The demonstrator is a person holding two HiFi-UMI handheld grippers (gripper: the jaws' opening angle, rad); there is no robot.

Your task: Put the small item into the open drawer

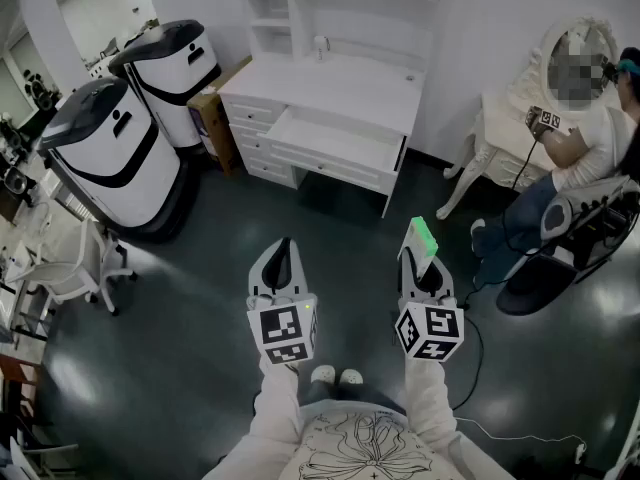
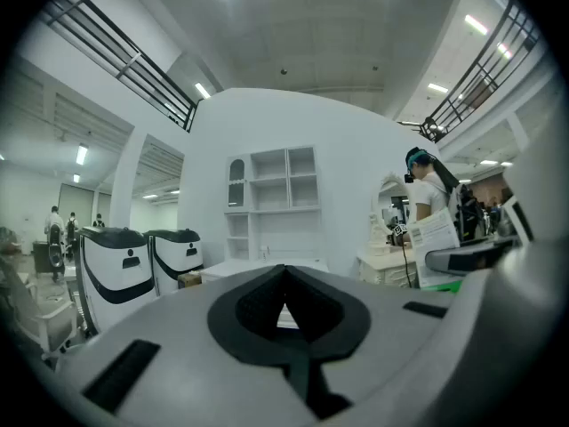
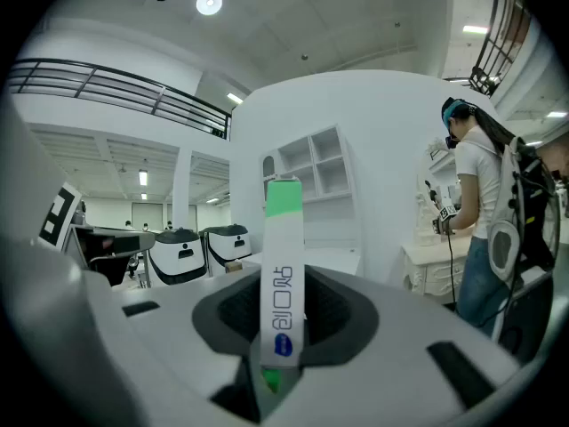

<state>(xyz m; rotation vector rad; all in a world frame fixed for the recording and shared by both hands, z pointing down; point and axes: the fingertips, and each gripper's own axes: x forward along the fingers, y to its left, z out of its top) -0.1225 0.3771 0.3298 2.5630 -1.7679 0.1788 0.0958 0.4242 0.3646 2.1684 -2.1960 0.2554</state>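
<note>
head view: the right hand-held gripper is clamped on a slim green-and-white plaster box that juts from its tip toward 12 o'clock. the open drawer lies well apart at 11 o'clock.
left gripper view: the left hand-held gripper is closed, empty.
right gripper view: the box stands upright between the jaws.

Your right tool: jaws clamped on small box, which stands upright between them. Box is white with green top and blue print on its face. Beyond it, white surface with shelf unit on top. Two white-and-black machines at left. Person at right, standing at white dressing table. Round ceiling lamp overhead.
</note>
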